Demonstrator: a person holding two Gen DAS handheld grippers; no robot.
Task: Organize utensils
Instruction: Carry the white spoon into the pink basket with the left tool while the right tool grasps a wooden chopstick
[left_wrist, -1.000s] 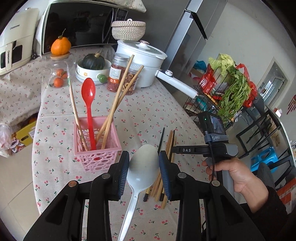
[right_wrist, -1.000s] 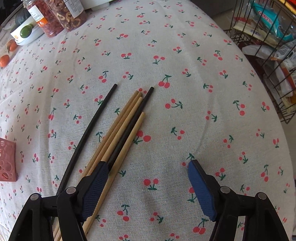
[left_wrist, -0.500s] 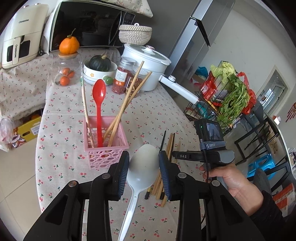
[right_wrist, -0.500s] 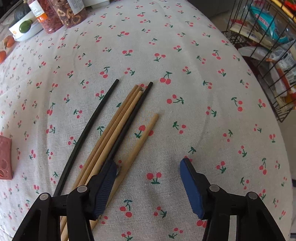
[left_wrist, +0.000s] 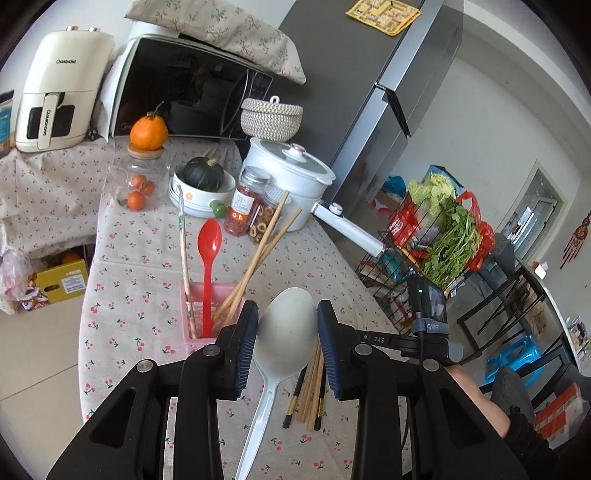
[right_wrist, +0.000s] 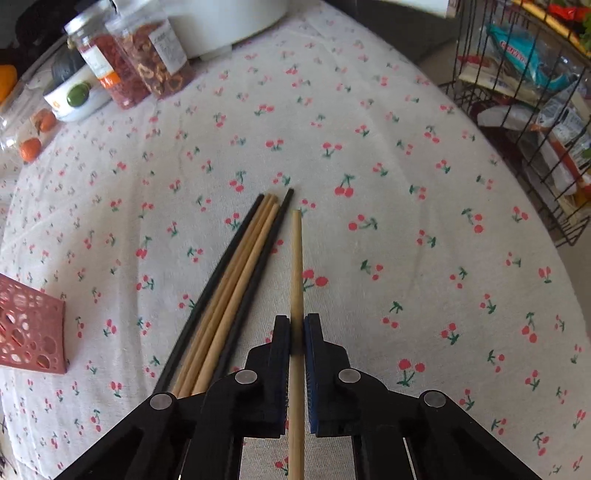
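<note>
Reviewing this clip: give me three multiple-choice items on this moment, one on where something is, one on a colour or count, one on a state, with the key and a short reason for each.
1. Where does the red spoon stand?
A. In the pink basket
B. Flat on the tablecloth
C. In the white pot

2. How many chopsticks lie in the bundle on the tablecloth, not counting the one in the right gripper?
A. Two
B. Five
C. Eight

3. What is the left gripper doing?
A. Standing empty and open
B. Holding a chopstick
C. Holding the white spoon by its bowl

Key: 1 A, its handle goes down into the basket. 2 B, two black and three wooden show in the right wrist view. 3 C, the spoon's bowl sits between its pads.
</note>
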